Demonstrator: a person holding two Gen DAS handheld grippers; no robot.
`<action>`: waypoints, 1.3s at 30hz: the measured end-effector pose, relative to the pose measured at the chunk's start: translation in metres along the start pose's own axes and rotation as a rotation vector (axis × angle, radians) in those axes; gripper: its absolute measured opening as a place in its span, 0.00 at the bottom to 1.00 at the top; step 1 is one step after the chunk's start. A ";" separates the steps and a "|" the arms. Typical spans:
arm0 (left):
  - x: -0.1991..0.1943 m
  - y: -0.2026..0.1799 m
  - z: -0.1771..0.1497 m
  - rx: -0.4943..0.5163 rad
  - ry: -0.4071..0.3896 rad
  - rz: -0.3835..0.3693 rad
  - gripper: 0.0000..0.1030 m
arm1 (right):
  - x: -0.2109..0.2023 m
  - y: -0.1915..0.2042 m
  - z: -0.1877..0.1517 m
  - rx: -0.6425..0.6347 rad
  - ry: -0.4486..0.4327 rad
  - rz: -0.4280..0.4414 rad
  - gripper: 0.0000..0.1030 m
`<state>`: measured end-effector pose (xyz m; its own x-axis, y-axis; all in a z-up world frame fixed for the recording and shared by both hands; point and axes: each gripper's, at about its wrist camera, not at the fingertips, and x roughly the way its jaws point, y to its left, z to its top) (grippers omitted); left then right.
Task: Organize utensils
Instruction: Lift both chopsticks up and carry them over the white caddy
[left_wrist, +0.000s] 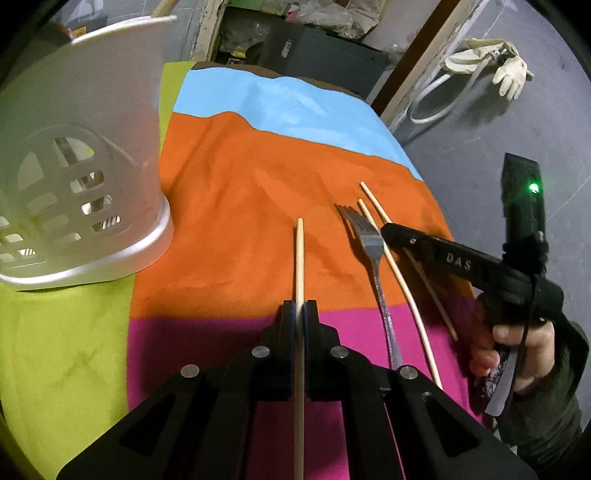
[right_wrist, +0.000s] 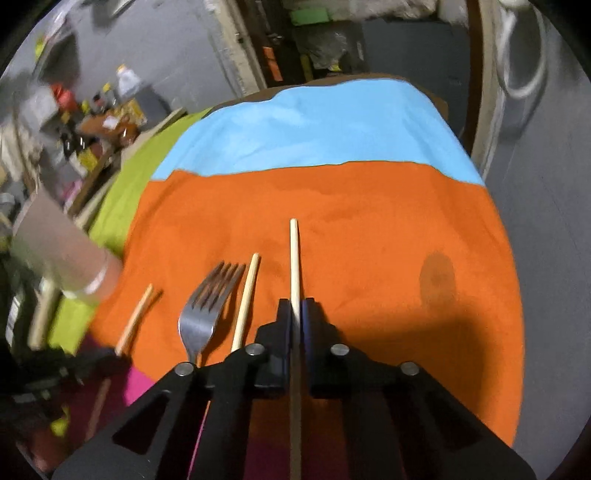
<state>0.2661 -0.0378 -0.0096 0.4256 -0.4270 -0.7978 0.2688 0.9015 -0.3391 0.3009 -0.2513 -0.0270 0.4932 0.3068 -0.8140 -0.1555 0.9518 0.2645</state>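
Observation:
My left gripper (left_wrist: 299, 308) is shut on a wooden chopstick (left_wrist: 299, 254) that points forward over the orange cloth. My right gripper (right_wrist: 294, 306) is shut on another chopstick (right_wrist: 294, 258); it also shows in the left wrist view (left_wrist: 388, 230) over the fork. A metal fork (left_wrist: 371, 245) lies on the cloth with a loose chopstick (left_wrist: 402, 280) beside it; both show in the right wrist view, fork (right_wrist: 201, 317) and chopstick (right_wrist: 246, 301). The white slotted utensil holder (left_wrist: 85, 155) stands at the left on the green cloth.
A patchwork cloth of blue (left_wrist: 280, 107), orange, pink and green covers the table. The table's right edge drops to a grey floor with a hose and gloves (left_wrist: 509, 70). Clutter and bottles (right_wrist: 110, 107) stand far left in the right wrist view.

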 end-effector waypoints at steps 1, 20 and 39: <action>-0.003 0.000 -0.001 0.001 -0.009 -0.007 0.02 | 0.000 -0.002 0.000 0.014 0.002 0.011 0.03; -0.118 -0.012 -0.006 0.079 -0.615 -0.016 0.02 | -0.147 0.105 -0.042 -0.180 -0.795 0.095 0.03; -0.207 0.109 0.058 -0.092 -0.963 0.138 0.02 | -0.119 0.223 0.040 -0.169 -1.018 0.366 0.03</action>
<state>0.2571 0.1448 0.1477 0.9831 -0.1545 -0.0985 0.1121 0.9325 -0.3434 0.2417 -0.0755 0.1501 0.8573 0.4984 0.1291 -0.5141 0.8155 0.2658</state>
